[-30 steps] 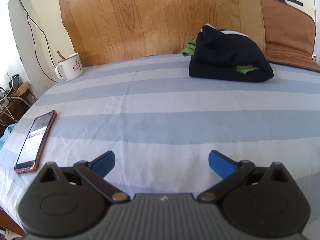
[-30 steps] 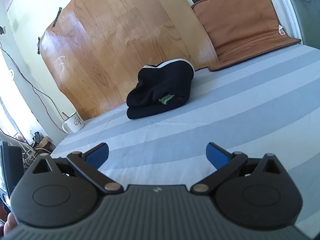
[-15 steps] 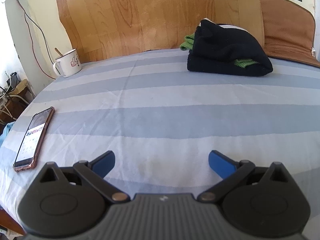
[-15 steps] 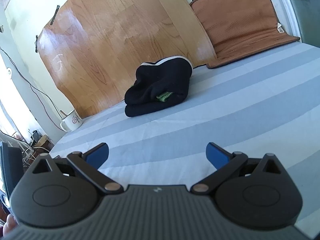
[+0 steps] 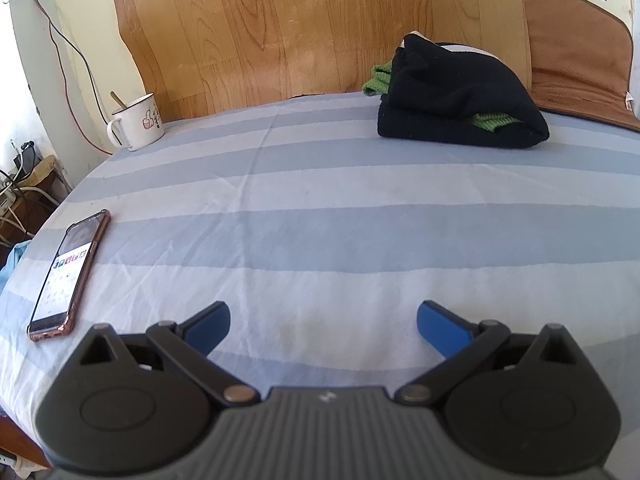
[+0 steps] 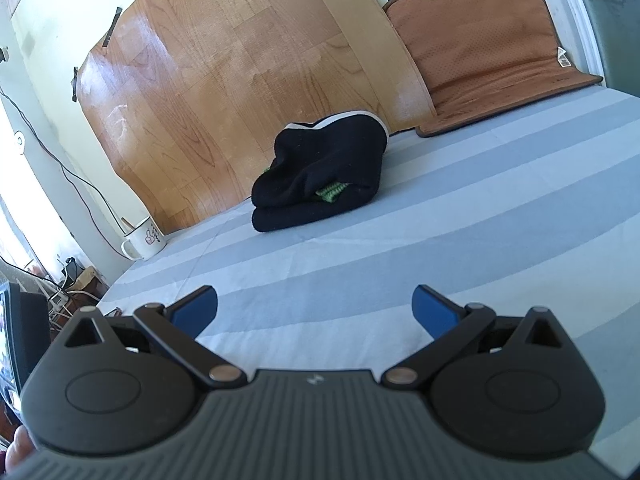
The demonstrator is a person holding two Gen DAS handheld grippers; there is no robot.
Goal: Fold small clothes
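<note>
A folded black garment [image 5: 460, 100] with green knit showing at its folds lies at the far side of the striped blue-and-white sheet [image 5: 320, 208], near the wooden board. It also shows in the right wrist view [image 6: 320, 178]. My left gripper [image 5: 323, 320] is open and empty, low over the near part of the sheet, well short of the garment. My right gripper [image 6: 314, 308] is open and empty too, also far from the garment.
A white mug [image 5: 138, 122] with a spoon stands at the far left; it also shows in the right wrist view [image 6: 144, 238]. A phone [image 5: 70, 274] lies near the left edge. A brown mat [image 5: 576, 52] leans on the wall at the right.
Both grippers have drawn slightly back and tilted; the garment sits a little lower and farther in both views. Both stay open. The garment has not moved.
</note>
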